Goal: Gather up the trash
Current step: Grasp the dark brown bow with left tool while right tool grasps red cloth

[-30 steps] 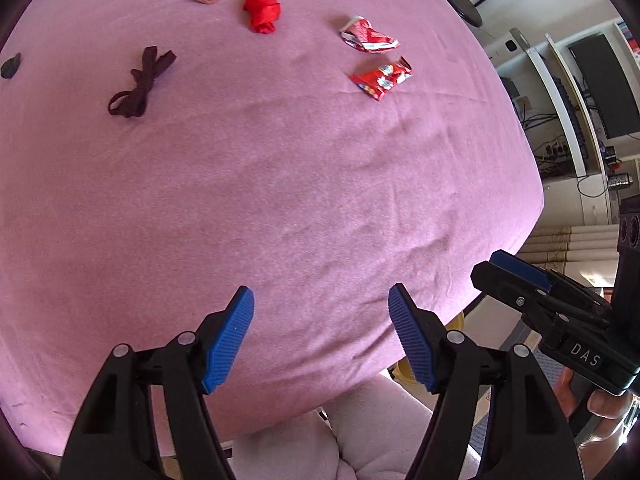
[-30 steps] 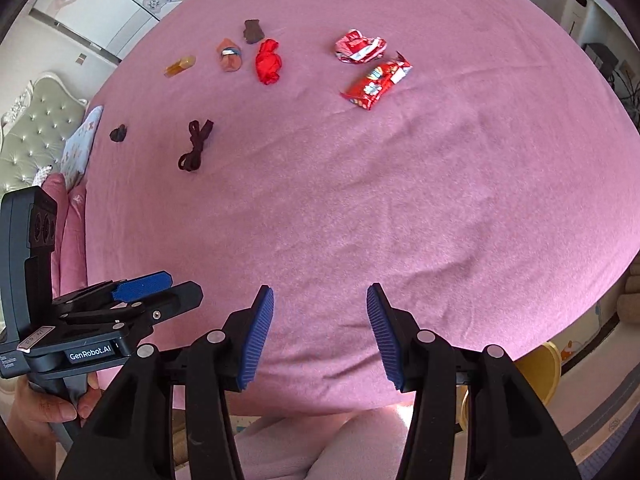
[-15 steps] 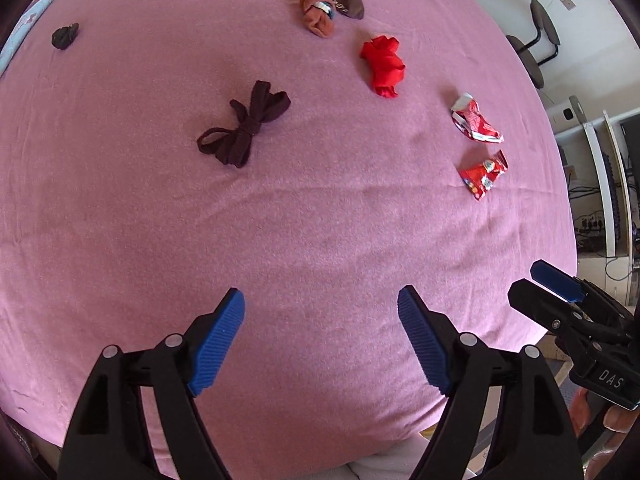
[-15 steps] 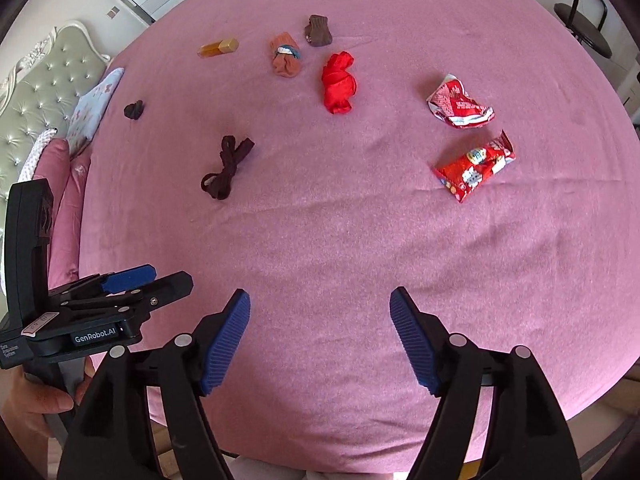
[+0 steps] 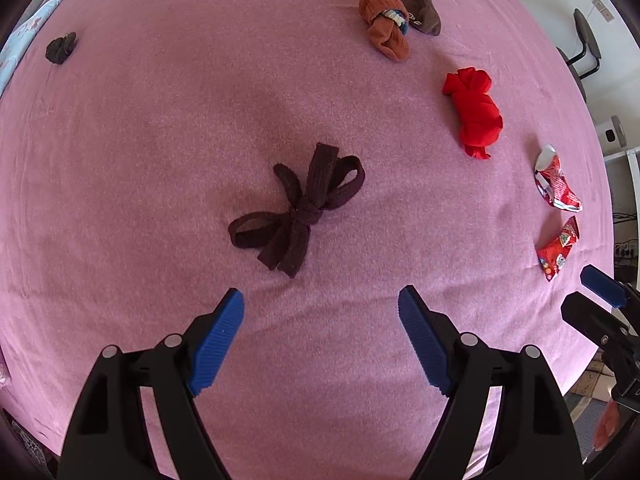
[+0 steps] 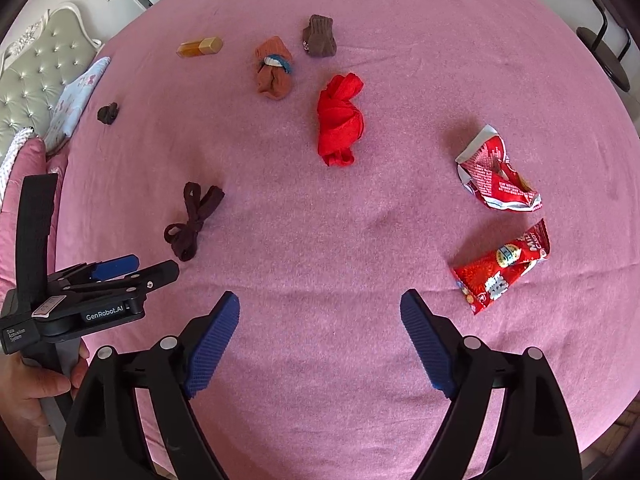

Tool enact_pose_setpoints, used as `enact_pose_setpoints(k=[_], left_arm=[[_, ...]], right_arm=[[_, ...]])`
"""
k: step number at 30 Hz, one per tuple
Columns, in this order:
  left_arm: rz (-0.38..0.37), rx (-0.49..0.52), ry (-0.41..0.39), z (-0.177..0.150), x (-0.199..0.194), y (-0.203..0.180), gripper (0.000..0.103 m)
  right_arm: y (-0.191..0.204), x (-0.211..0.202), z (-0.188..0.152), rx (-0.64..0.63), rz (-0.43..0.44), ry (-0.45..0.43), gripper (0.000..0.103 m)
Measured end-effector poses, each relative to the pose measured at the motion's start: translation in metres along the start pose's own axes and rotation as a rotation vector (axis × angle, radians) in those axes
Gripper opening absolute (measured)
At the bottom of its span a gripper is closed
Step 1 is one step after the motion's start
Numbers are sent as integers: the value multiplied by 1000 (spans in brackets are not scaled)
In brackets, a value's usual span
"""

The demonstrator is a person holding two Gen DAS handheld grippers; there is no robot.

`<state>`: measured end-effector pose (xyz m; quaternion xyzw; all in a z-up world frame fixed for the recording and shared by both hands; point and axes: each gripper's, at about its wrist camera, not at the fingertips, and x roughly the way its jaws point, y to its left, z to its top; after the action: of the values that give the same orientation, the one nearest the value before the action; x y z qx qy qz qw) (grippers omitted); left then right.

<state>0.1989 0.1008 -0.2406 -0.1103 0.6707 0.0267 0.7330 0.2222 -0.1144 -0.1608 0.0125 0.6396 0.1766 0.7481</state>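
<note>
Both grippers hang over the pink blanket [image 6: 320, 360] with nothing in them. The left gripper [image 5: 321, 312] has its jaws wide apart, and the right gripper [image 6: 320, 312] has just been opening its jaws too. The trash is two red wrappers: the crumpled wrapper [image 6: 496, 172] and the candy wrapper [image 6: 500, 268], which lies just below it and nearest the right gripper. They look light, thin, crinkly and a bit slippery, so a pinch across the middle of the candy wrapper should work best
</note>
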Motion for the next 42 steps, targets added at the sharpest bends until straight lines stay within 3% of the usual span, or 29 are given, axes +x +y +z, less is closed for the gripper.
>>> enact_pose_setpoints(k=[10, 12, 16, 18, 25, 30, 33, 37, 42], left_arm=[[36, 40, 25, 38, 48, 4, 76], [19, 37, 59, 44, 61, 8, 61], [13, 11, 51, 53, 68, 19, 49], [7, 12, 27, 55, 63, 22, 23], [-141, -121, -48, 73, 37, 46, 22], [-187, -159, -75, 99, 32, 47, 22], [-192, -155, -79, 109, 33, 42, 22], [-208, -150, -68, 117, 37, 34, 22], [-228, -123, -58, 118, 40, 2, 22]], right_arm=[[1, 35, 16, 3, 37, 51, 80], [-1, 40, 18, 9, 37, 55, 80], [-6, 48, 26, 27, 30, 57, 80], [-7, 52, 32, 33, 26, 55, 80], [-8, 62, 71, 35, -3, -2, 79], [-14, 77, 112, 69, -26, -39, 77], [-18, 90, 129, 77, -37, -20, 71], [-23, 102, 134, 80, -75, 15, 40], [-30, 92, 117, 75, -15, 13, 32]])
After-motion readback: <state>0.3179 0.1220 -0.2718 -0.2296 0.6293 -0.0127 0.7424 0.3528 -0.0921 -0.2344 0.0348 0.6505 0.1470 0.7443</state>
